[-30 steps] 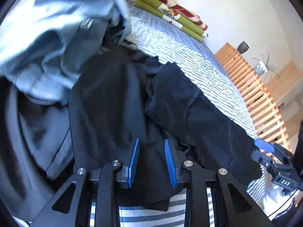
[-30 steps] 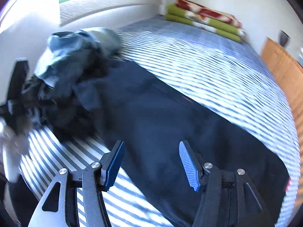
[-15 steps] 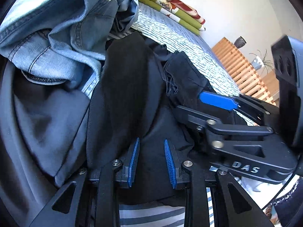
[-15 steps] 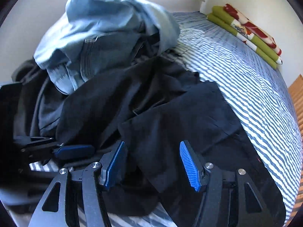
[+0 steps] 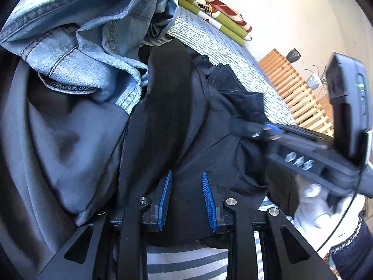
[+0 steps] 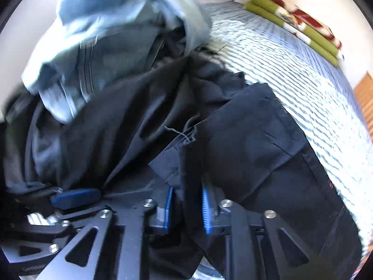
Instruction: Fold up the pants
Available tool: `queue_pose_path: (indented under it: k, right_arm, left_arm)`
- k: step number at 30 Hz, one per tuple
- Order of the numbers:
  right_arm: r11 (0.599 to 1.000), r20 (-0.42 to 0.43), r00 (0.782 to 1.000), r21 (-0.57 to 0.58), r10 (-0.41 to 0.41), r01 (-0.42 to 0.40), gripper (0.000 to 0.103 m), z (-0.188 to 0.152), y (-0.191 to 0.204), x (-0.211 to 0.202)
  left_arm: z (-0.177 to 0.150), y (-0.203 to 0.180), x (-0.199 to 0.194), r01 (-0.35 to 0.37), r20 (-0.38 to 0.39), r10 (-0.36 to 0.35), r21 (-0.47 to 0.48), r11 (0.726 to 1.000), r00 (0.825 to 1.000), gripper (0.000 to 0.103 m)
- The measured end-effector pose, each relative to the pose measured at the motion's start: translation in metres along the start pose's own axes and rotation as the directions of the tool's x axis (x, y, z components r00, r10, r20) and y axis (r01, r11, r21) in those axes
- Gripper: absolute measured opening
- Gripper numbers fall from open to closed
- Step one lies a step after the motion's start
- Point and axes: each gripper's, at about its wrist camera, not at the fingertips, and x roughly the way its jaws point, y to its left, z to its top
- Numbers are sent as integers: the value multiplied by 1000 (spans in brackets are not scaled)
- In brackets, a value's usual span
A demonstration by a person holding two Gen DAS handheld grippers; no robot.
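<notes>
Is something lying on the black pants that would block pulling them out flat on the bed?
Yes. The light blue jeans and a grey garment lie heaped on the far end of the black pants. Both grippers already have black fabric between their fingers.

I work over a bed (image 6: 291, 53) with a blue-and-white striped cover that runs away from me toward a plain pale wall (image 5: 291, 7). At its far end, against that wall, lies a folded green blanket (image 5: 216, 16) with red and white patches. Beside the bed stands slatted light-wood furniture (image 5: 293, 91), and on it I see a dark vase (image 5: 293, 55) and a white potted plant (image 5: 314, 79). Bright daylight washes the wall and cover.
</notes>
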Motion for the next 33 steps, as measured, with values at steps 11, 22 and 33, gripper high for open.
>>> queue_pose_path:
  k: [11,22,33]
  right_arm:
    - [945,167,986,327,-28,-29,3,-45,-119,-89]
    - [758,118,950,634,-291,153,3,-193,-265,-168]
    - [617,62,965,779,-256,113,3,-309,-310,-165]
  left_arm:
    - [-5,-24,-4,-42,21,41,50,998,999,30]
    - [-29,-156,23,106,-46,-97,246,964,994,30]
    - [-60,-316,107,225,-213,-142,445,867,967,30]
